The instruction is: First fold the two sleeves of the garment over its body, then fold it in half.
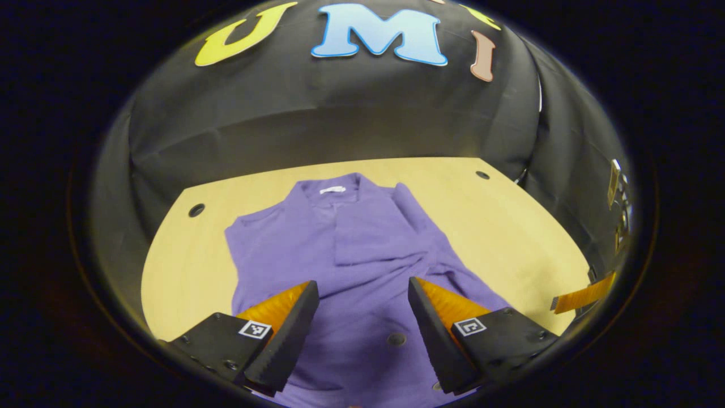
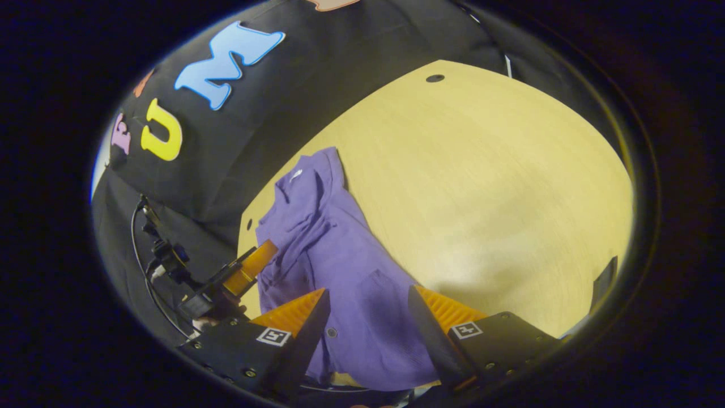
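Observation:
A purple garment (image 1: 351, 249) lies flat on the light wooden table (image 1: 498, 226), collar at the far end, with both sleeves laid over its body. My left gripper (image 1: 362, 294) hovers open above the lower part of the garment, nothing between its fingers. In the right gripper view the same garment (image 2: 334, 260) stretches away to the upper left, and my right gripper (image 2: 368, 303) stands open over its near hem corner. The left gripper (image 2: 243, 272) shows farther off at the garment's left side. An orange finger of the right gripper (image 1: 583, 296) peeks in at the right edge of the left gripper view.
Bare table (image 2: 498, 187) spreads wide to the right of the garment. Small dark holes (image 1: 196, 210) mark the table's far corners. Black cables (image 2: 153, 249) hang by the cloth wall at the left of the right gripper view.

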Demonstrator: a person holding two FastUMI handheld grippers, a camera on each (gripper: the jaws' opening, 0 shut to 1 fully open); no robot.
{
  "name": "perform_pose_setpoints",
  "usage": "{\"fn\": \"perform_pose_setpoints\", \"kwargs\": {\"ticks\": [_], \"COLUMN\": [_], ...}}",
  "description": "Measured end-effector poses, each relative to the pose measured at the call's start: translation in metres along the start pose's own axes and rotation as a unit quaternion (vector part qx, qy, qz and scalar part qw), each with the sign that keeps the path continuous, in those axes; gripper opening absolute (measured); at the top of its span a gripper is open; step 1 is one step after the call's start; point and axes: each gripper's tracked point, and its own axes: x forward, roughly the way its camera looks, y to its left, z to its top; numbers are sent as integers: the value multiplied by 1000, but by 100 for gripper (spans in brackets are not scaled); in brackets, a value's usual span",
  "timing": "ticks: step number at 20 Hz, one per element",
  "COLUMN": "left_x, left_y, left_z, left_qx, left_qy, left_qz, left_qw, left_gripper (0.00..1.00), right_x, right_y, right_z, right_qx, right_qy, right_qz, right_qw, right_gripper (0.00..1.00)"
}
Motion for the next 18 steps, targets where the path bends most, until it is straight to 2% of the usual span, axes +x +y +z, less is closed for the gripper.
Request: {"fn": "perform_pose_setpoints", "kwargs": {"ticks": [8, 14, 18], "left_x": [-79, -119, -130], "left_y": [23, 40, 50], "left_z": [-93, -150, -175], "left_qx": [-16, -41, -38], "left_qy": [40, 77, 100], "left_qz": [25, 47, 59], "left_qw": [999, 995, 993], "left_gripper": [100, 100, 100], "right_x": [14, 19, 24], "right_y": [1, -10, -19], "right_z": [-64, -85, -96], "right_qx": [-75, -113, -131], "right_qy": [69, 89, 96], "right_qz": [-39, -87, -118], "right_qw": [994, 986, 980], "right_gripper": [89, 89, 89]}}
